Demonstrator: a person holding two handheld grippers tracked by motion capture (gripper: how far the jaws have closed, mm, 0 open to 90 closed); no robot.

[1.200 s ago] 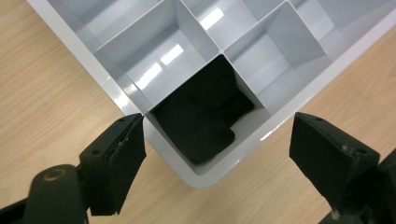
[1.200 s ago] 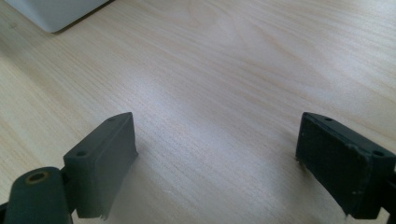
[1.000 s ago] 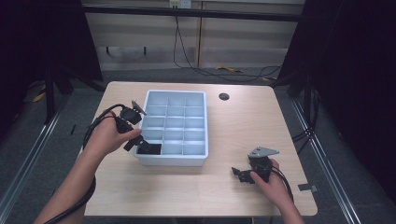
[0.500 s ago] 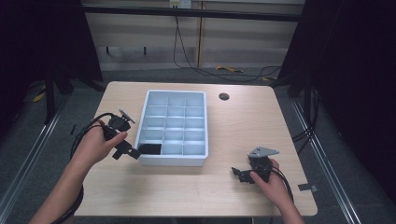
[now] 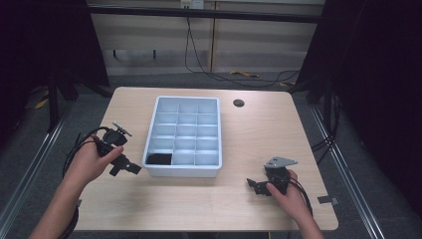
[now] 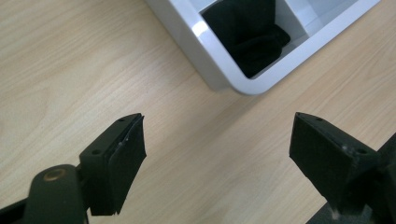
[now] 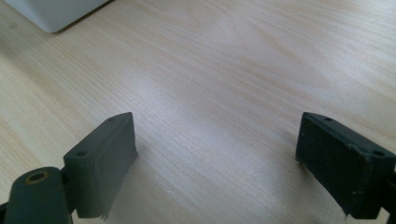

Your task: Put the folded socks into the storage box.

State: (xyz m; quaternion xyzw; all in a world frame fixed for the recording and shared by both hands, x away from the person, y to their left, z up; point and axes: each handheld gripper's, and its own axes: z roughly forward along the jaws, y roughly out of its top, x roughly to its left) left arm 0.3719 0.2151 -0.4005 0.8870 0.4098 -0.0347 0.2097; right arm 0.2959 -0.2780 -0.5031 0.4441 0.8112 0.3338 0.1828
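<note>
A pale blue divided tray stands at the middle of the wooden table. A black bundle, like folded cloth, lies in its near left compartment, and shows in the left gripper view as the black bundle. My left gripper hovers just left of the tray's near left corner, jaws wide open and empty. My right gripper rests low over the table at the near right, open with bare wood between its jaws.
A round dark cable hole sits in the tabletop behind the tray. The tray's other compartments look empty. Cables trail from both grippers toward the table's near edge. A corner of the tray lies ahead and left of the right gripper.
My left gripper has drawn back out of the tray's near left compartment to the left, leaving the black bundle inside. The right gripper has stayed put.
</note>
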